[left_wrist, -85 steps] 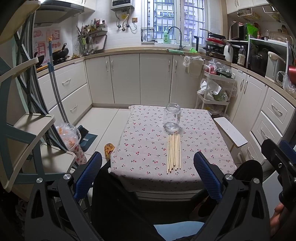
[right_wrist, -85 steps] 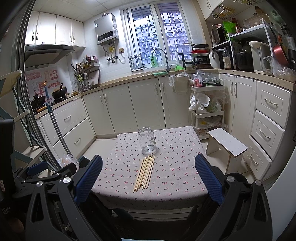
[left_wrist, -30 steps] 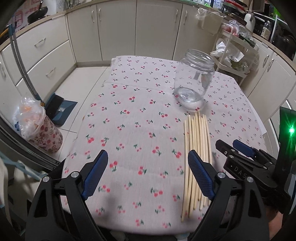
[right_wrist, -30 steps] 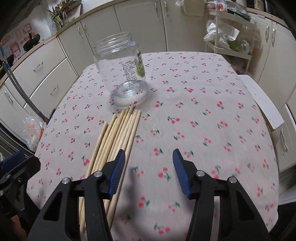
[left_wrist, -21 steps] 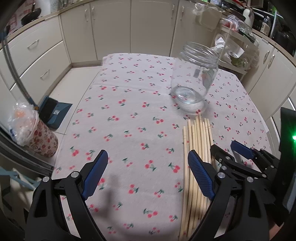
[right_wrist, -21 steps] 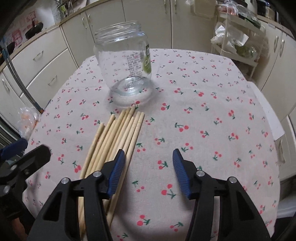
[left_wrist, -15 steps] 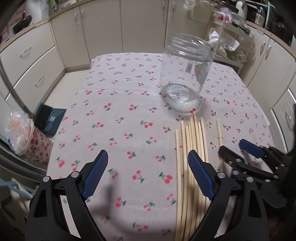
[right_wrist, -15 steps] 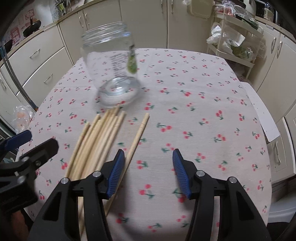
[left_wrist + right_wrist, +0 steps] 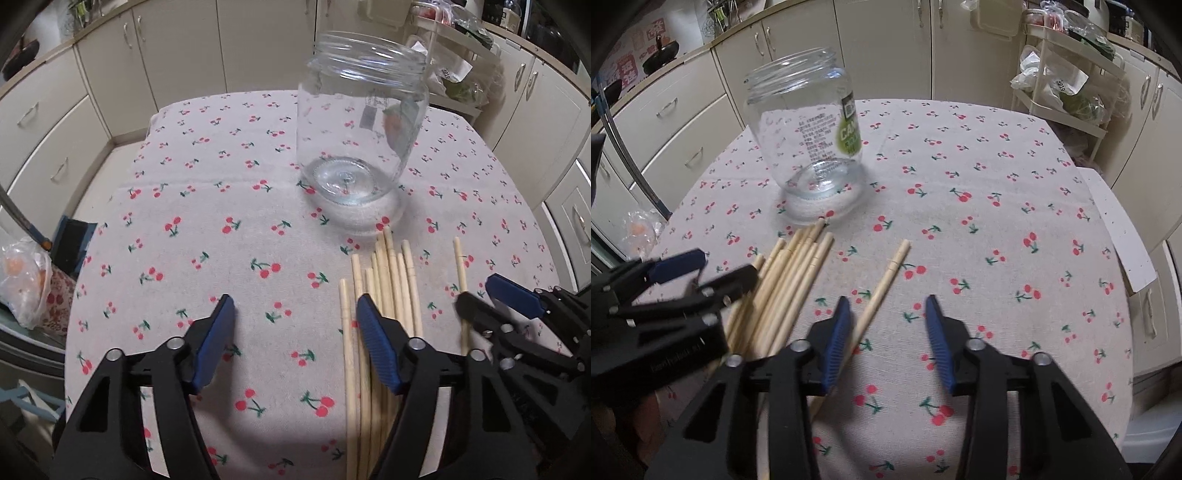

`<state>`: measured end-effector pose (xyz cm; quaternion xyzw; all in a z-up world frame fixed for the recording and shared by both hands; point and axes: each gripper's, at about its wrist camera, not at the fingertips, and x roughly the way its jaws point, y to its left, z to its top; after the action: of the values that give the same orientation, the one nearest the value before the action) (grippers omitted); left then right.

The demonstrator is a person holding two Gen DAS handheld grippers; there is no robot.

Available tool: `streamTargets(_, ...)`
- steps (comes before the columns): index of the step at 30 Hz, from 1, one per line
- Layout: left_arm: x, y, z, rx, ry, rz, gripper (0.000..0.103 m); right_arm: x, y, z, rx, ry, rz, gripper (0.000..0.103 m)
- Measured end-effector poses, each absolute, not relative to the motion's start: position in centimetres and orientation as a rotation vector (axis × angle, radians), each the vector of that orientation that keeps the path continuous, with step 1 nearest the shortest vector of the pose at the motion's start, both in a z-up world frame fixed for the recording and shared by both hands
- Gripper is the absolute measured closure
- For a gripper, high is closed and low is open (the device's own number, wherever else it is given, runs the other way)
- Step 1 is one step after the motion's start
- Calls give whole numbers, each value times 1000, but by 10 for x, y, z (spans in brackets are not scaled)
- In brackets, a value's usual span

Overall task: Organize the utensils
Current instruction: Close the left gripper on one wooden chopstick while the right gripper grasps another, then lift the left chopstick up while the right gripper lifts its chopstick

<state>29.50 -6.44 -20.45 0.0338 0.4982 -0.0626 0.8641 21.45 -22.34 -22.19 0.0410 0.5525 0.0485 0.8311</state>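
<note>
One chopstick (image 9: 882, 288) has slid apart from the bundle (image 9: 790, 280); both hand-held grippers gape, holding nothing.

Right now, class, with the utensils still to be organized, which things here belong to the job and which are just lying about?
Belongs to the job:
glass jar
bundle of chopsticks
single chopstick
right gripper
left gripper

Just lying about:
white stool
trolley
plastic bag

Clear glass jar (image 9: 809, 147) with green label, pale wooden chopsticks (image 9: 790, 288), red-cherry tablecloth (image 9: 997, 221)
</note>
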Motion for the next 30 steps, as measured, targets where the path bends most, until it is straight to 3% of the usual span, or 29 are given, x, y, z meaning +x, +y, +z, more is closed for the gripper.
streamTargets(2,297,-62,-205,59,1050,-148,49,217,-228,-222,106,1185,110,73)
streamTargets(7,297,-70,-207,120,1038,-153,58,225,-225,-223,85,1204,130,71)
streamTargets(10,296,-75,-205,125,1036,-169,71,229,-222,-224,79,1206,137,71)
streamTargets(11,295,-76,-205,127,1034,-176,81,230,-222,-225,77,1204,140,72)
streamTargets(13,295,-78,-204,132,1039,-194,91,230,-224,-225,98,1211,156,91)
streamTargets(14,295,-78,-204,127,1044,-205,94,230,-227,-226,127,1218,167,92)
streamTargets(26,302,-71,-203,90,1093,-248,95,248,-223,-229,119,1256,175,87)
streamTargets(27,302,-71,-203,92,1091,-249,96,246,-221,-229,95,1248,172,92)
streamTargets(30,302,-67,-201,56,1114,-290,98,243,-222,-229,104,1239,186,95)
